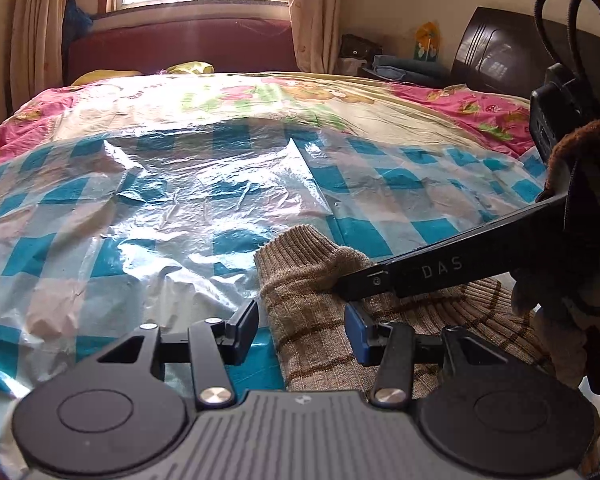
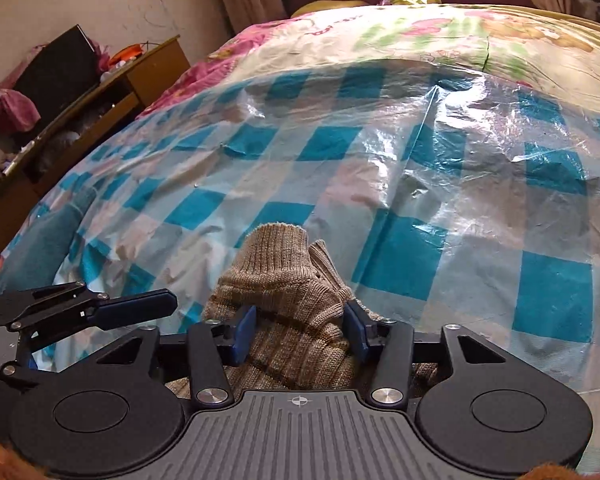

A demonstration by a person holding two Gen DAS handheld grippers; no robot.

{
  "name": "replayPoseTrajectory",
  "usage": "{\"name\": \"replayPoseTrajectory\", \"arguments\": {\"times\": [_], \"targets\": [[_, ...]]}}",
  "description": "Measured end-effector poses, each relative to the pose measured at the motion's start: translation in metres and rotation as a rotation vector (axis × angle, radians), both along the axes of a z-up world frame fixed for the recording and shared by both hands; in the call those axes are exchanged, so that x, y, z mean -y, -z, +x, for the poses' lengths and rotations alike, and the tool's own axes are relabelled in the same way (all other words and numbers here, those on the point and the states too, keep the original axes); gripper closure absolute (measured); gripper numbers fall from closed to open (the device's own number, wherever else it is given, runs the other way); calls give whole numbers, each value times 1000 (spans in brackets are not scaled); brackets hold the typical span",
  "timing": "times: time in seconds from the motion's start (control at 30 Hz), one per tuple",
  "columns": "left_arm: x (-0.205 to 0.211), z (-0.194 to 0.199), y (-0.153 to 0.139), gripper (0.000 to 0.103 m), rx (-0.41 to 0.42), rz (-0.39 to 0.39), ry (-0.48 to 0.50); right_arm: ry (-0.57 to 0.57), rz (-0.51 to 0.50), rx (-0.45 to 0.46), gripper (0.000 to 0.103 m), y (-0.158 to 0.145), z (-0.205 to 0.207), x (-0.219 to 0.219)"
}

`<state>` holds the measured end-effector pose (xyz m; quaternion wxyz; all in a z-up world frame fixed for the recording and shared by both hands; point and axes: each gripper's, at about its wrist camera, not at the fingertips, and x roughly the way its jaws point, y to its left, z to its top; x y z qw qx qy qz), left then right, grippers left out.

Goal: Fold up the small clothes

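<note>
Left wrist view: tan ribbed knit garment [image 1: 312,280] lies on the plastic-covered bed [image 1: 160,208], near its front edge and right of centre, long axis running from the camera out toward the bed's middle, cuff end farthest away. Left gripper [image 1: 302,322] is released, jaws standing apart; the left pad sits over bare plastic beside the knit's left edge, the right pad over the cloth, nothing pinched. The right gripper [image 1: 342,280] reaches in from the right w/ its tip pressed into the bunched fabric just ahead of the left jaws. Right wrist view: right gripper [image 2: 300,332] straddles the knit [image 2: 284,276], fabric bulging up between both pads, which look to be squeezing it, so clenched on the garment; the cuff points straight ahead, away from the jaws. Left gripper [image 2: 168,300] lies off to the left, beside the cloth, not on it. Judgement: right hand is nearer and has the hold; fold prob goes along that long axis, toward or over the cuff end.
</note>
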<state>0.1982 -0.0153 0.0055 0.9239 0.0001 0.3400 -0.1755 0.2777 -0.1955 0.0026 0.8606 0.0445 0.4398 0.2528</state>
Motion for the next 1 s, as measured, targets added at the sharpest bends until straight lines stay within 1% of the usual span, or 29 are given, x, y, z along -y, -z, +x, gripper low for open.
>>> {"name": "replayPoseTrajectory", "arguments": {"times": [0.07, 0.2, 0.27, 0.3, 0.33, 0.37, 0.4, 0.43, 0.47, 0.5, 0.57, 0.63, 0.67, 0.77, 0.83, 0.9, 0.97, 1.0], "targets": [[-1, -4, -5, 53, 25, 0, 1, 25, 11, 4, 89, -6, -4, 4], [7, -8, -12, 52, 88, 2, 16, 93, 112, 89, 95, -33, -26, 25], [16, -2, -6, 51, 74, 23, 19, 132, 122, 93, 95, -32, -27, 31], [20, 2, 0, 51, 58, 41, 22, 154, 93, 82, 95, -26, -22, 31], [24, 7, 8, 51, 36, 68, 22, 171, 27, 70, 95, -13, -15, 27], [27, 13, 16, 52, -3, 101, 10, 175, -27, 59, 94, -2, -11, 23], [27, 17, 23, 52, -39, 113, -2, 186, -57, 42, 94, 8, -7, 22], [24, 18, 26, 52, -58, 95, -5, 206, -50, 29, 94, 15, -6, 23], [20, 17, 26, 52, -62, 77, -12, 214, -37, 27, 90, 15, -7, 25], [17, 15, 23, 52, -59, 69, -18, 214, -29, 29, 84, 10, -10, 26], [12, 9, 16, 52, -35, 67, -31, 235, -8, 56, 78, -3, -20, 31], [7, 1, 7, 52, -12, 57, -34, 254, -6, 98, 78, -19, -36, 36], [5, -4, 2, 52, -4, 44, -32, 266, -1, 119, 76, -25, -47, 40], [4, -18, -7, 52, 10, 12, -11, 259, 40, 130, 75, -34, -78, 48], [10, -27, -5, 52, 3, 19, 22, 245, -1, 109, 77, -25, -89, 49], [22, -31, 4, 52, -20, 74, 49, 286, -70, 58, 78, -6, -87, 54], [27, -29, 16, 51, -67, 103, 46, 314, -57, 43, 80, 6, -84, 63], [26, -31, 15, 51, -71, 101, 35, 321, -56, 43, 80, 7, -84, 64]]}}
